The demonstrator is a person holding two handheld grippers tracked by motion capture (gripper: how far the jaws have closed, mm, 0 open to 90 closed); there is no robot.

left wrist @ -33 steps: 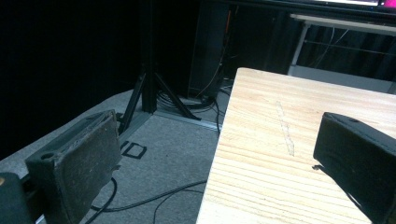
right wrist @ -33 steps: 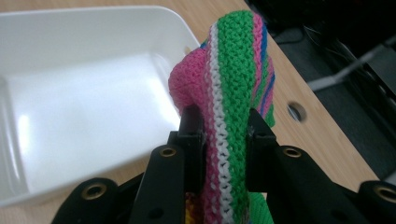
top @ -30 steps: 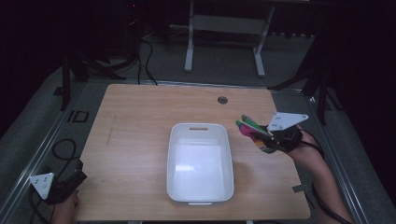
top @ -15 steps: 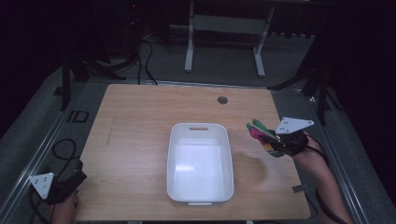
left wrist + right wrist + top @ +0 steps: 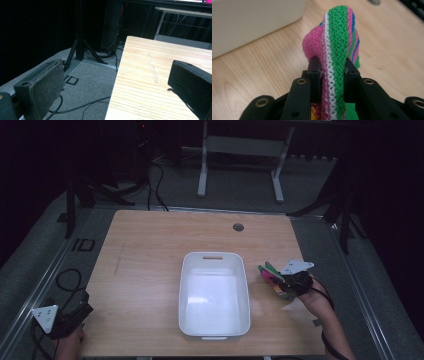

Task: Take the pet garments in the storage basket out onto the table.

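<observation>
A person works at a pale wooden worktop [image 5: 150,270] with a gripper in each hand. The right gripper [image 5: 329,72] has its fingers [image 5: 315,75] clamped tight on a knitted cloth [image 5: 337,50], a soft, ribbed piece striped in green, white, pink and blue, which stands up out of the fingers as a folded hump and hangs a little below them. In the high view that right gripper [image 5: 278,281] sits low over the worktop with the knitted cloth [image 5: 270,272] jutting out ahead of its fingers. Just beyond the cloth, on the far side from the hand, stands a white plastic bin [image 5: 214,295], rectangular with rounded corners, smooth walls and a handle slot at its far end; its inside is bare. The bin's near wall [image 5: 249,20] rises close ahead of the fingers and to one side, with grained wood between. The left gripper [image 5: 75,315] rests at the worktop's near corner, well apart from the bin; its wide padded fingers [image 5: 41,87] stand open with nothing between them, one over the worktop edge and one over grey carpet and loose cables.
</observation>
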